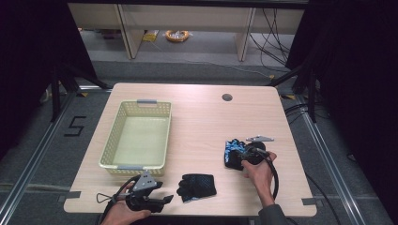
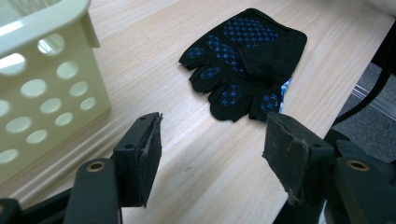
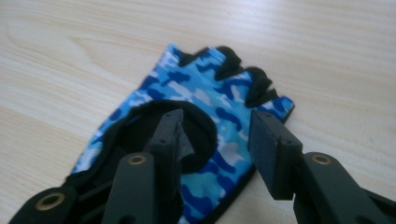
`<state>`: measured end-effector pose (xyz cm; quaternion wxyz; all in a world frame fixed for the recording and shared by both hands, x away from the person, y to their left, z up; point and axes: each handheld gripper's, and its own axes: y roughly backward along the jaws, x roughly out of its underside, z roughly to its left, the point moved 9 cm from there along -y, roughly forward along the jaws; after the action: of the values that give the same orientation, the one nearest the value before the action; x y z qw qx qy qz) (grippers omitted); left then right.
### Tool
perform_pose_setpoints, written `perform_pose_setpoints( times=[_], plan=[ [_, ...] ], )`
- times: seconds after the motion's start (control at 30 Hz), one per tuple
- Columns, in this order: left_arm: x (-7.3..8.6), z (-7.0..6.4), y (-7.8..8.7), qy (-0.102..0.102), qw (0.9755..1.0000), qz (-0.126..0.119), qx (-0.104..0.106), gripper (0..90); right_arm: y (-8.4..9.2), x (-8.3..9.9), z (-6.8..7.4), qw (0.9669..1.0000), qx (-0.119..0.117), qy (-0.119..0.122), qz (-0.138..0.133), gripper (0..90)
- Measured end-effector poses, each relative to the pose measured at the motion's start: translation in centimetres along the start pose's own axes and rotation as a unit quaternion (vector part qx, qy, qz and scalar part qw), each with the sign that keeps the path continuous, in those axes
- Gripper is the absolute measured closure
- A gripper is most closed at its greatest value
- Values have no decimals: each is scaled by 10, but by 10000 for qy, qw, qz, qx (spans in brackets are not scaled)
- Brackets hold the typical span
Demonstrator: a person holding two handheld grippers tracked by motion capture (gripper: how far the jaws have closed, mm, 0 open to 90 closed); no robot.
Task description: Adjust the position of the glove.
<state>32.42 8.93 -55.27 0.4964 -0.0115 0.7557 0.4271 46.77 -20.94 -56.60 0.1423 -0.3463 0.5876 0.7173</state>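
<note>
On the pale wooden worktop, the right claw straddles a blue camouflage fingerless glove, jaws apart, one inside its cuff. A black glove lies just ahead of the open left claw.

One mark to read here: a black figure "5" on the grey floor, left of the surface, seen from the high view. It looks laid out in straight strips, blocky like a digital numeral. In both gripper views no lettering, label or brand can be made out.
</note>
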Motion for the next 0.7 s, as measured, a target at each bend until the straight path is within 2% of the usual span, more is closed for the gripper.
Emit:
perform_pose_setpoints(
  times=[0.03,0.07,0.1,0.13,0.17,0.2,0.27,0.3,0.33,0.4,0.5,0.53,0.57,0.6,0.63,0.67,0.7],
  plan=[
    [2,2,2,-52,9999,92,-31,363,-1,2,-2,10000,42,-57,21,581],
    [2,0,3,-19,10000,38,31,363,0,4,-2,9999,44,-160,47,614],
    [2,-1,3,62,10000,-2,9,363,1,6,-3,10000,56,-31,70,653],
    [3,0,4,1,10000,35,24,363,0,4,-6,9998,78,182,-34,680],
    [3,0,4,-16,10000,63,26,363,0,4,-7,9997,99,214,-51,729],
    [4,0,4,-21,10000,69,29,363,-2,5,-6,9998,9,209,-56,766],
    [5,0,2,-2,10000,52,6,363,0,6,-7,9999,97,131,35,842],
    [5,-1,1,62,10000,40,16,363,-1,6,-8,9998,118,174,13,873],
    [7,-1,1,79,9999,103,1,363,0,7,-9,9994,109,315,27,884],
    [7,0,1,-97,9998,165,21,364,0,6,-9,9994,46,335,8,891],
    [6,-2,0,-27,9999,106,47,367,-3,4,-12,9985,-38,531,-159,896],
    [6,-1,0,-38,9999,103,37,367,-1,6,-10,9993,-87,360,-34,897],
    [6,-1,0,3,10000,73,43,368,0,6,-9,9993,-167,339,-11,897],
    [6,-2,-1,113,9999,55,55,369,-2,1,-12,9979,-135,571,-259,897],
    [6,-2,-1,113,9999,55,55,370,-2,1,-12,9979,-135,571,-259,897],
    [6,1,0,3,9999,102,41,370,2,0,-12,9982,-138,536,-239,897],
    [7,1,0,-27,9999,105,55,370,3,-4,-11,9977,-183,568,-324,897]
  ],
)
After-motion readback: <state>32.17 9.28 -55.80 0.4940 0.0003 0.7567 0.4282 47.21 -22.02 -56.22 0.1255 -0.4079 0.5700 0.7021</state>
